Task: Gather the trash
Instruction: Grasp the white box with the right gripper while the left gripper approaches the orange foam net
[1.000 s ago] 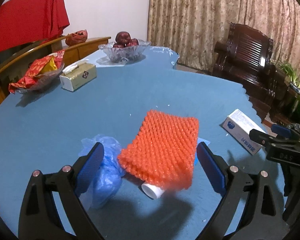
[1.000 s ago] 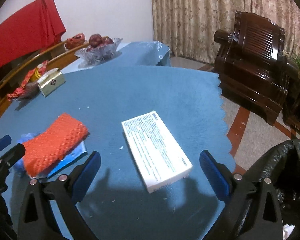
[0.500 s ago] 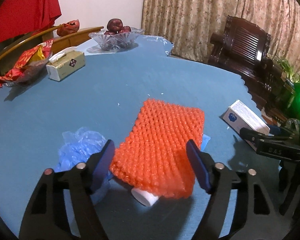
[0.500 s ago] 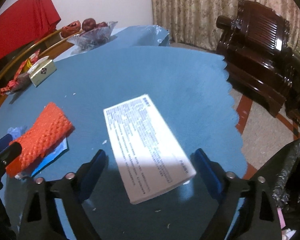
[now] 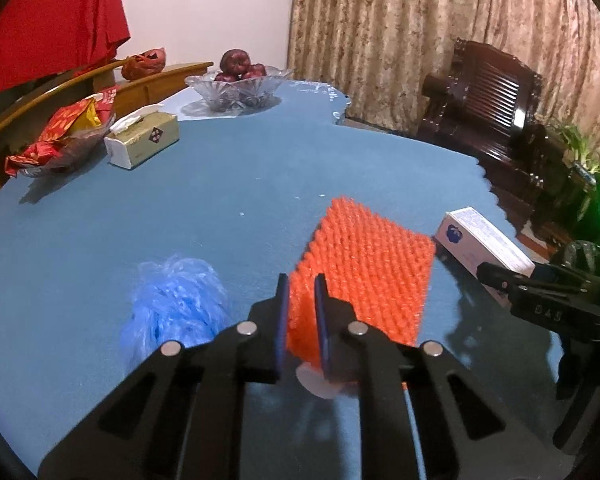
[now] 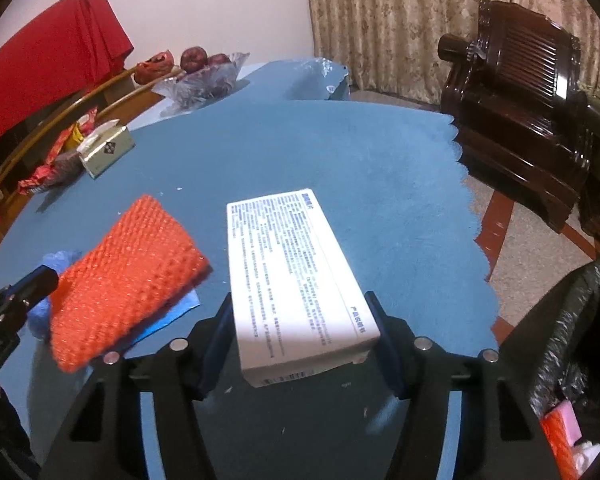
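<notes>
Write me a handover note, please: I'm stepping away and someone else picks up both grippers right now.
Left gripper: jaws shut on the near edge of the orange foam net, which looks lifted off the blue tablecloth.
Right gripper: jaws closed against both long sides of the white carton.
Trash bag: black, open, off the table's right edge, some trash already inside.
Done: both pieces gripped.
Left: carry both to the bag, then fetch the crumpled blue plastic, the blue sheet under the net, and a small white item below the left jaws, hard to identify.
</notes>
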